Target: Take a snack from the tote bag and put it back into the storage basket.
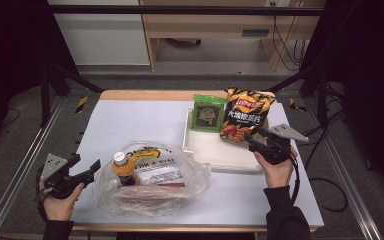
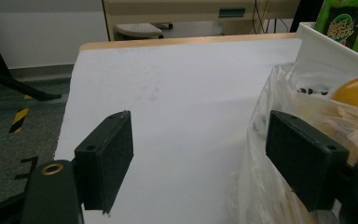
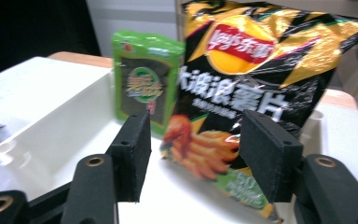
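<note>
1. We judge the unpacking step is under way: the chip bag stands upright in the white tray, beside the green seaweed packet.
2. Our right gripper sits just before the chip bag, jaws apart and gripping nothing.
3. Our left gripper waits with its jaws spread, one pad against the plastic bag.
4. Next we likely reach into that bag for the orange-capped bottle.

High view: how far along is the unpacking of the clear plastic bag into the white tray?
Done: the green seaweed packet and the black-and-orange crisp bag stand in the white tray. In hand: nothing; the right gripper is open, just in front of the crisps. The left gripper is open beside the clear plastic bag. Left: the orange-capped bottle and other packets inside.
</note>
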Action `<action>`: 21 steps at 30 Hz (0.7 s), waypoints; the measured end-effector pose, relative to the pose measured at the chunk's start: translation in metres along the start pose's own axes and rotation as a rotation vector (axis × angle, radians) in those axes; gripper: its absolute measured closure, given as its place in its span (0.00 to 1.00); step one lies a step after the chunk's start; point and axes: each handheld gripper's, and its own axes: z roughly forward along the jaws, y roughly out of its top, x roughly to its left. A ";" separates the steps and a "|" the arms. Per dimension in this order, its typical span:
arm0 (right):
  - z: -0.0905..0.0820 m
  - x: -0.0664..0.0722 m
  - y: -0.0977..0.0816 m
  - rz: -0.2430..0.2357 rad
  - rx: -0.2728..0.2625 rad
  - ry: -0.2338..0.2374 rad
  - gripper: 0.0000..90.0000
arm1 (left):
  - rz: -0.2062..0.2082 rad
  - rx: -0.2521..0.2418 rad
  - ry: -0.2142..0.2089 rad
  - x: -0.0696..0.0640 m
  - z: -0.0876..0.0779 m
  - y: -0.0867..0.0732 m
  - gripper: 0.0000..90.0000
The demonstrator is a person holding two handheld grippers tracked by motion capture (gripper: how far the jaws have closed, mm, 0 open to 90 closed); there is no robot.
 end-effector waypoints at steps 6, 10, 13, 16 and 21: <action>-0.010 0.009 -0.008 -0.006 -0.008 0.068 0.37 | 0.004 -0.020 -0.024 -0.005 -0.004 0.006 0.25; -0.014 0.021 -0.009 -0.017 -0.015 0.116 0.36 | 0.009 -0.023 -0.041 -0.008 -0.005 0.007 0.26; -0.015 0.032 -0.007 -0.032 -0.030 0.157 0.36 | 0.014 -0.030 -0.056 -0.011 -0.007 0.010 0.26; -0.014 0.045 -0.006 -0.042 -0.035 0.209 0.34 | 0.017 -0.036 -0.062 -0.012 -0.009 0.011 0.27; -0.011 0.070 -0.005 -0.063 -0.034 0.294 0.34 | 0.025 -0.050 -0.079 -0.017 -0.012 0.016 0.31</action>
